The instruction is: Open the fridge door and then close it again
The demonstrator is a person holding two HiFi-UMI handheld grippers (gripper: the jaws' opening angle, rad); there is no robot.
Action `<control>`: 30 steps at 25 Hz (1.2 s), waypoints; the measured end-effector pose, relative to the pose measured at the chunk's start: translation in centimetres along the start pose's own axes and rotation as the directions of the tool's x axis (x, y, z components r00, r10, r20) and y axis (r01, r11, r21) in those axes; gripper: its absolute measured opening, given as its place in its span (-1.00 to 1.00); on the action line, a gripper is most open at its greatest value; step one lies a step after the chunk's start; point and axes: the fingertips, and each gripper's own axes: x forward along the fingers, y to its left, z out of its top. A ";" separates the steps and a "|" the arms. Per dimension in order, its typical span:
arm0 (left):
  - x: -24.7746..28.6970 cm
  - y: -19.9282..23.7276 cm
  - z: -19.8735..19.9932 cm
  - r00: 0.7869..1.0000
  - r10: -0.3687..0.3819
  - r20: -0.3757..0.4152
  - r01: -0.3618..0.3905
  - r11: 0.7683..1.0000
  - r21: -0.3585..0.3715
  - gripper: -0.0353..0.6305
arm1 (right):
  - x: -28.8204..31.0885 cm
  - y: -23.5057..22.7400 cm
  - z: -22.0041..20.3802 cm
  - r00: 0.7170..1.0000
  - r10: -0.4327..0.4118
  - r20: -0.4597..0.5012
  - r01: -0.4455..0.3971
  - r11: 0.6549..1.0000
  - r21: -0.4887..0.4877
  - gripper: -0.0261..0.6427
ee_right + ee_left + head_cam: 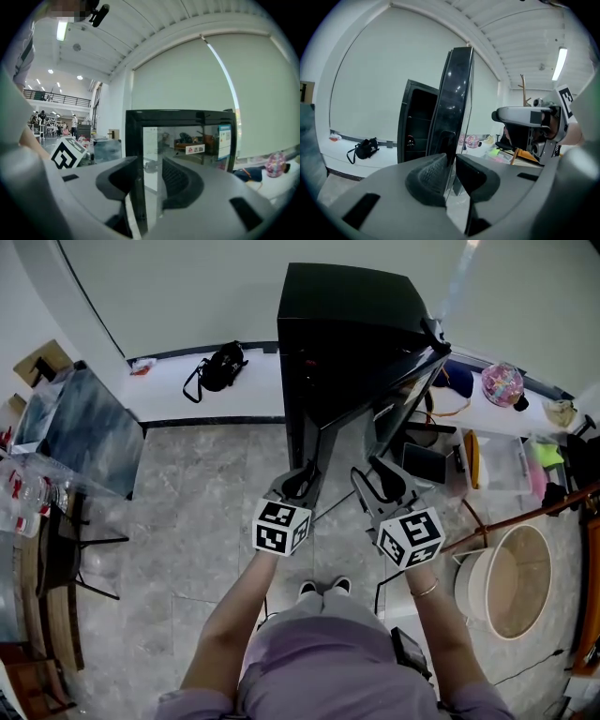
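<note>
Inside of fridge [417, 124] too dark to tell contents, print of sticker [224, 138] on fridge door [178, 115] too small to read, distant people [74, 123] at mid left tiny

Open fridge door [410, 381] blocks ahead; bare floor [206, 493] left.

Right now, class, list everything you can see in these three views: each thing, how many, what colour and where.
fridge: one, black, against the wall, centre.
fridge door: one, black frame with glass, swung open.
bag: one, black, on the white ledge left of the fridge.
round thing: one, pink, right of the fridge.
tub: one, white outside, beige inside, on the floor at right.
left gripper: one, grey, fingers closed on the fridge door's edge.
right gripper: one, grey, fingers apart, the door's frame between them.
</note>
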 end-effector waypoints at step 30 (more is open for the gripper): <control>4.5 10.4 3.6 0.990 0.137 -0.018 -0.137 0.990 -0.031 -0.69 | 2.8 -5.8 -2.9 0.996 -0.075 -0.041 0.080 0.988 0.129 -0.52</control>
